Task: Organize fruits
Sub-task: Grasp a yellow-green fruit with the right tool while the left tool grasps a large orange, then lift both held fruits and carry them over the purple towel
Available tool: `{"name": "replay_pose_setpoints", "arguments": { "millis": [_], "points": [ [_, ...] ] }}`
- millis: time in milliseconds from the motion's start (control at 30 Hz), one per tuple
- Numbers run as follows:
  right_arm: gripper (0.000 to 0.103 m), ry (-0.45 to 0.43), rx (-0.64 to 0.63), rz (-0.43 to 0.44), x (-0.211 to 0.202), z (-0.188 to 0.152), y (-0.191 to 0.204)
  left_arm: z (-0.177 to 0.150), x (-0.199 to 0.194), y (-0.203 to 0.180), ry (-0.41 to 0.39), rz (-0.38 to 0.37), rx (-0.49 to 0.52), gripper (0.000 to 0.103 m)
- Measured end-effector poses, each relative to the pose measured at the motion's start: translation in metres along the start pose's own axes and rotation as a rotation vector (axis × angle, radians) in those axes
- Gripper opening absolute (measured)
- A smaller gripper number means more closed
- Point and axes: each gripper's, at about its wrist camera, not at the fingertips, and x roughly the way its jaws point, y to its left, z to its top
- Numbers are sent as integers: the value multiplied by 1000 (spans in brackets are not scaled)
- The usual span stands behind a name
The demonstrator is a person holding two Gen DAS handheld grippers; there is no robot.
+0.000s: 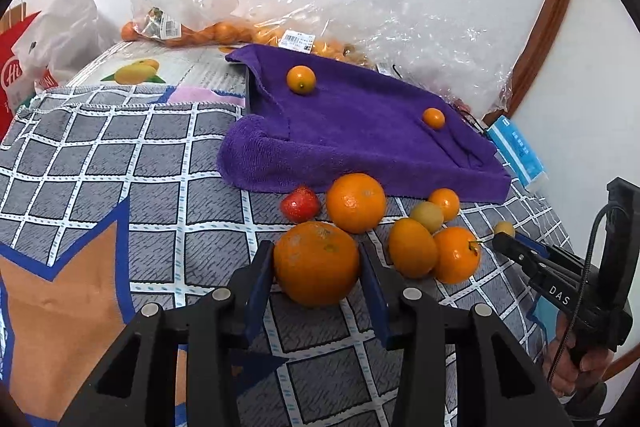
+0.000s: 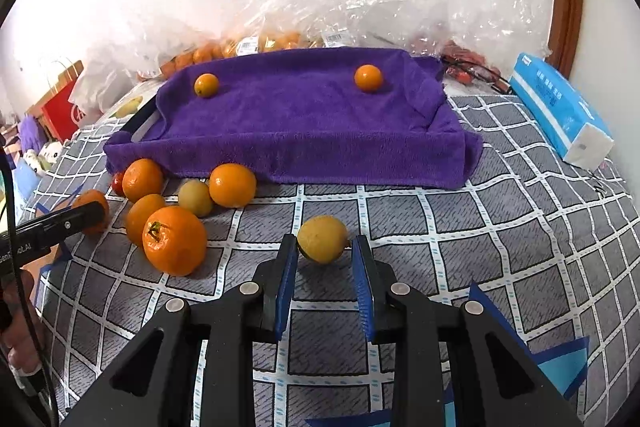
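Note:
My left gripper [image 1: 318,259] is shut on a large orange [image 1: 316,263] that rests on the checked cloth. Behind it lie another large orange [image 1: 355,202], a red strawberry [image 1: 300,204], smaller oranges [image 1: 412,247] and a green-yellow fruit [image 1: 426,216]. My right gripper [image 2: 325,247] has its jaws on both sides of a small yellow fruit [image 2: 322,238] on the cloth; contact is not clear. A tray covered by a purple towel [image 2: 304,123] holds two small oranges [image 2: 206,85] [image 2: 368,77]. The right gripper also shows in the left wrist view [image 1: 505,238].
Clear plastic bags of oranges [image 1: 224,31] lie behind the tray against the wall. A blue tissue pack [image 2: 560,115] lies to the right of the tray. A red paper bag [image 1: 16,67] stands at the far left. A checked cloth [image 2: 480,227] covers the surface.

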Motion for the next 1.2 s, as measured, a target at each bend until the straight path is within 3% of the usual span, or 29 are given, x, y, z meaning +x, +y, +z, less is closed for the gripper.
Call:
{"name": "replay_pose_setpoints", "arguments": {
  "millis": [400, 1200],
  "points": [
    [28, -95, 43, 12, -20, -3, -8, -3, -26, 7, -129, 16, -40, 40],
    [28, -175, 72, 41, -37, -5, -15, -4, -43, 4, -212, 19, -41, 40]
  ]
}}
